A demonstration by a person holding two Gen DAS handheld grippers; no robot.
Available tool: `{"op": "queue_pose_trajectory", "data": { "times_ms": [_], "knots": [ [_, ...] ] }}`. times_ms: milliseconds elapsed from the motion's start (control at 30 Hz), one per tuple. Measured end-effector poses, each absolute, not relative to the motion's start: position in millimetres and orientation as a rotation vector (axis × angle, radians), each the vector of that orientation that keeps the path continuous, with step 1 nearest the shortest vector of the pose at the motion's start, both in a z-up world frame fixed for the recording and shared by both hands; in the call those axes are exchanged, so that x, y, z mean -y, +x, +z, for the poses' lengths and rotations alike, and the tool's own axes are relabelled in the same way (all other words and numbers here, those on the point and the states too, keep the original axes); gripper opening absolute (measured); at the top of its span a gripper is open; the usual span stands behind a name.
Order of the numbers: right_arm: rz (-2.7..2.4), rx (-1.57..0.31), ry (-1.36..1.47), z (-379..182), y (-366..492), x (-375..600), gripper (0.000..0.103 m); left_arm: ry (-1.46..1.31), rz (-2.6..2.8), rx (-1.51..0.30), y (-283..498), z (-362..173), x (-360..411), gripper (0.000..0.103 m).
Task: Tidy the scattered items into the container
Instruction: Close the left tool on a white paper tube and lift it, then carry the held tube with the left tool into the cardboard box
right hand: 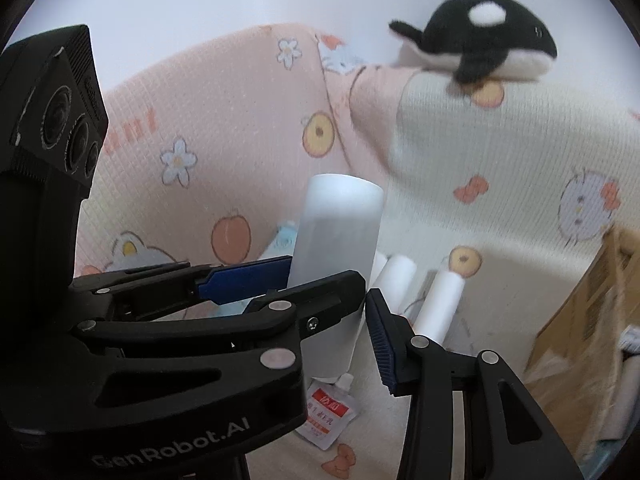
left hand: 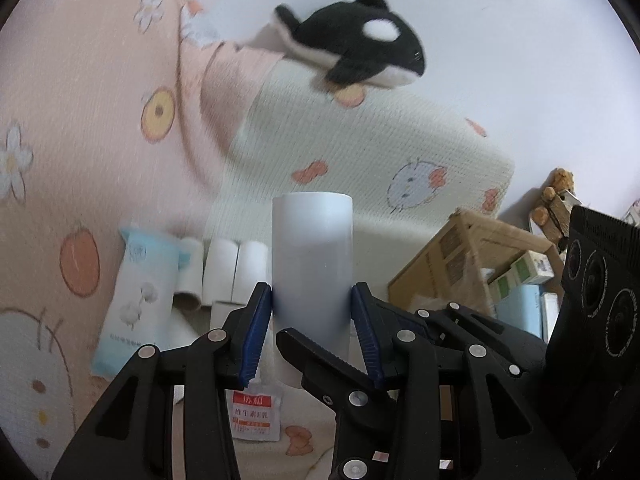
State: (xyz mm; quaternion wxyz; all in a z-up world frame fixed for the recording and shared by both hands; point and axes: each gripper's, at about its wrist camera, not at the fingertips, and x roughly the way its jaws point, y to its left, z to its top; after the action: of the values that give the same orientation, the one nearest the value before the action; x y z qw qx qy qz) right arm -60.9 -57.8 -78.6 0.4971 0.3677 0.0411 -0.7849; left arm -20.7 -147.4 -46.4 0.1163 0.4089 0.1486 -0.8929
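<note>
Left wrist fisheye view: a white cylinder (left hand: 312,256) is seen upright between the blue pads of the left tool (left hand: 312,308), both pads pressed against its sides. One finger of the right tool (left hand: 320,354) crosses in front of its lower part. From the right wrist view, the same cylinder is clamped between the right tool's (right hand: 352,300) fingers too, one pad (right hand: 382,340) close on its right side, though contact there cannot be fully confirmed; both tools are judged to be gripping it together. Below the tools, on a patterned blanket (left hand: 80,120), lie a red-labelled sachet (left hand: 256,416), several white rolls (left hand: 236,268) and a blue-and-white packet (left hand: 136,300). A cardboard box (left hand: 472,256), the likely container, sits off to the right of the tools and already holds small packages. For the step in hand, the cylinder should be kept upright and squeezed evenly while it is carried over the box rim; one tool should be freed only once the other's hold is secure, and the release made low inside the box so nothing topples.
</note>
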Motion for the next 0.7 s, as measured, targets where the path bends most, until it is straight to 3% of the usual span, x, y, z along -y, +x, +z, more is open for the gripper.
{"op": "queue_pose_trajectory", "data": {
  "times_ms": [400, 700],
  "knots": [
    [-1.945, -0.094, 0.817, -32.4, -76.8, 14.3, 0.041, 1.163, -2.695, -0.309, -42.2, -5.7, 97.3, 0.045],
    [-1.996, -0.060, 0.844, -25.3, -90.9, -33.1, 0.041, 1.227, -2.729, -0.269, -58.0, -10.6, 54.4, 0.045]
  ]
}}
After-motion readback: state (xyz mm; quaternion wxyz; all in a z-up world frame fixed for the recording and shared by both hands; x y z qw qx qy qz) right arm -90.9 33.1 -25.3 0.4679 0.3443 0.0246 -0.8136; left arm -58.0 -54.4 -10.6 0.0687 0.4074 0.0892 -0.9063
